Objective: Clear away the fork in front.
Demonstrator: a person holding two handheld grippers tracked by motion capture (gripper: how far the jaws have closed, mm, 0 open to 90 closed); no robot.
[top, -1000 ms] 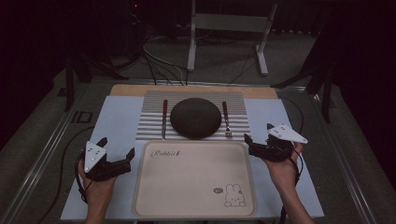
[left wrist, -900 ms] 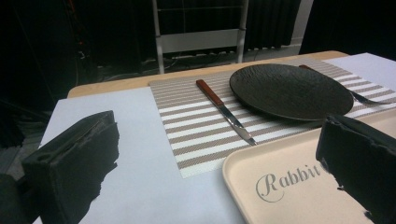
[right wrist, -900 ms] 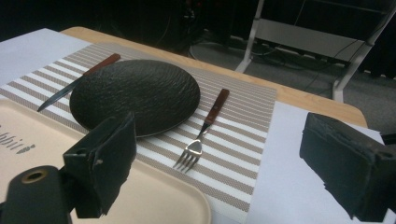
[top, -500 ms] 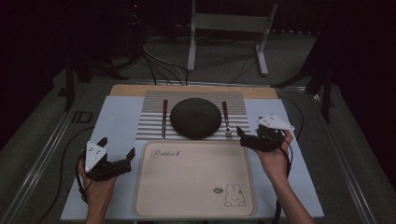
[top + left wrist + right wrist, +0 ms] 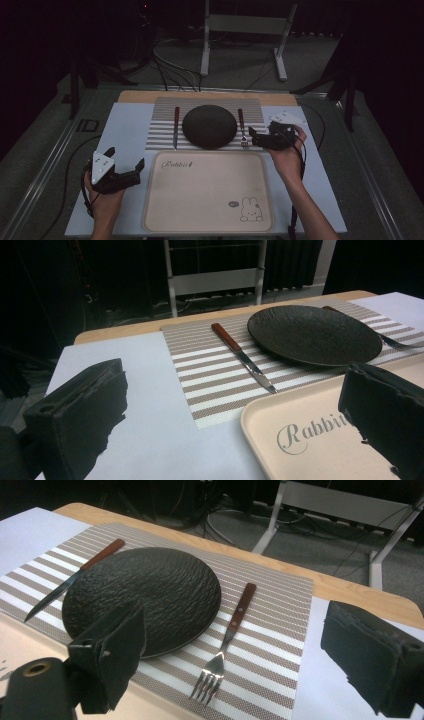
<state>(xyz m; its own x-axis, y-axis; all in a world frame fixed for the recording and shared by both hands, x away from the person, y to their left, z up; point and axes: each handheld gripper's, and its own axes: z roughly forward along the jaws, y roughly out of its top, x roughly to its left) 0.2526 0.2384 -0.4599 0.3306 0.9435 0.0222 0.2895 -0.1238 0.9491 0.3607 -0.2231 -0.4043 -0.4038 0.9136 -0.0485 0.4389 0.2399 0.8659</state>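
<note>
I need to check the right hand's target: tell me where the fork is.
In the high view the fork lies on the striped mat, just right of the black plate, tines toward the tray; the right hand-held gripper sits open beside its tines.

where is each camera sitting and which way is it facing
High view: above the person's side, facing forward and down on the tray; forearms and both tongs, left, right, show.
Left gripper view: rides the left tongs, facing the knife; its open jaws show.
Right gripper view: rides the right tongs, facing the fork; open jaws show.
All share the plate.
</note>
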